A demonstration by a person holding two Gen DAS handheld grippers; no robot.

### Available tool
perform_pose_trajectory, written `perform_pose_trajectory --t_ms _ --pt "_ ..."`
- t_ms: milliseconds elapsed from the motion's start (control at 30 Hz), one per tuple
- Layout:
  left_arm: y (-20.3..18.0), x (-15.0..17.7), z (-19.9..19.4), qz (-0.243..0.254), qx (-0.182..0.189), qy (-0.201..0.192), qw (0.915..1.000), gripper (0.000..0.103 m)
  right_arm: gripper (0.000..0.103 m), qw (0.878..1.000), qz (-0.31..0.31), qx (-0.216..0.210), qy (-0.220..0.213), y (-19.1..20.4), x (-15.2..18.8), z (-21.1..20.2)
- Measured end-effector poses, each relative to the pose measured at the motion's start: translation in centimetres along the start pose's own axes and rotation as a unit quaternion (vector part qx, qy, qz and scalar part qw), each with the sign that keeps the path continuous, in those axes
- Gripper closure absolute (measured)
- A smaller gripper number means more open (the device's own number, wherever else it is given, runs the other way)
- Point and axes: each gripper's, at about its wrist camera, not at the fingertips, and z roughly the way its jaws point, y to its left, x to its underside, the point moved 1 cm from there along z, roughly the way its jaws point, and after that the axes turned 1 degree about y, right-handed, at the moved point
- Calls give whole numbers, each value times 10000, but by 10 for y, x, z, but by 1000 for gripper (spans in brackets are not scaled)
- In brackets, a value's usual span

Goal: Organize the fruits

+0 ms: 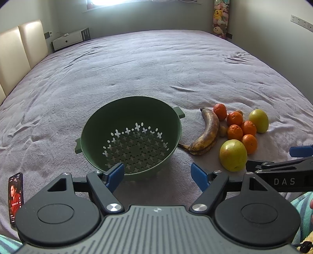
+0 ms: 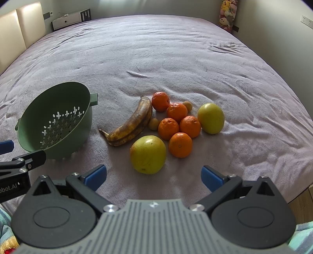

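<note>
A green colander [image 1: 93, 125] [image 2: 29, 115] lies empty on the bed, tilted toward me. Right of it lie a brown overripe banana [image 1: 207, 134] [image 2: 133, 123], several oranges [image 1: 234, 131] [image 2: 180, 144], two yellow-green apples [image 1: 232, 154] [image 2: 148, 154] [image 2: 210, 118] and two small tan fruits [image 2: 153, 123]. My left gripper [image 1: 157, 175] is open and empty, just in front of the colander. My right gripper [image 2: 154, 175] is open and empty, just in front of the near apple.
The purple bedspread [image 1: 156, 68] stretches far ahead. A phone [image 1: 15, 197] lies at the near left. A headboard [image 1: 17, 48] and a nightstand [image 1: 67, 40] stand at the left, and plush toys [image 1: 220, 17] at the far right corner.
</note>
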Motion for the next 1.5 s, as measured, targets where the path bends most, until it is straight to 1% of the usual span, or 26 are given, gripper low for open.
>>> perform_pose_trajectory --t_ms 100,167,200,267,367,400,433,500,567,600,633,767,800,833,900,1033,1100,1233,1333,1500 --pt "0 1 0 3 60 -20 10000 12 4 10000 -19 -30 -9 -2 2 3" --pt "0 1 0 4 157 -43 9999 14 4 9998 -14 -196 -19 -6 5 7" --pt "-1 1 0 13 221 -52 9997 18 4 9995 9 -310 -38 -9 6 9" --pt "-3 2 1 43 412 -92 9991 21 4 9991 91 -422 -51 -16 9 13" --pt "-11 2 2 109 835 -172 9963 29 4 9992 188 -342 -68 -28 14 19" --pt "-14 2 4 144 981 -164 9949 33 6 9990 261 -351 -109 -33 15 19" --pt "-18 2 6 173 1092 -155 9938 37 10 9985 366 -387 -159 -38 15 19" --pt "-25 3 11 232 1289 -149 9913 43 15 9970 603 -444 -213 -48 15 19" --pt "-32 3 16 284 1466 -148 9887 47 19 9951 834 -475 -237 -57 14 20" --pt "-35 3 18 296 1554 -141 9873 48 23 9939 946 -520 -232 -61 14 21" --pt "-38 2 20 313 1632 -139 9860 48 28 9924 1066 -566 -229 -65 14 22" --pt "-51 -1 30 335 1849 -136 9821 48 38 9894 1331 -566 -154 -73 14 31" --pt "-54 -2 33 324 1885 -124 9815 47 45 9891 1352 -562 -136 -75 13 33" --pt "-58 -3 37 326 1896 -97 9813 45 50 9889 1366 -565 -117 -75 11 37" --pt "-66 -5 46 343 1891 -7 9814 41 53 9887 1376 -594 -105 -76 8 42" --pt "-79 -7 67 407 1961 269 9794 34 53 9856 1533 -702 -129 -81 0 51" --pt "-84 -8 76 419 1991 407 9782 34 54 9826 1702 -735 -81 -85 -4 59" --pt "-91 -13 92 386 1950 531 9786 27 58 9787 1885 -814 -12 -87 -11 75" --pt "-97 -15 102 441 1868 646 9793 26 59 9761 1992 -867 27 -89 -14 85" --pt "-102 -16 118 453 1861 862 9777 24 59 9719 2139 -973 101 -92 -18 100"
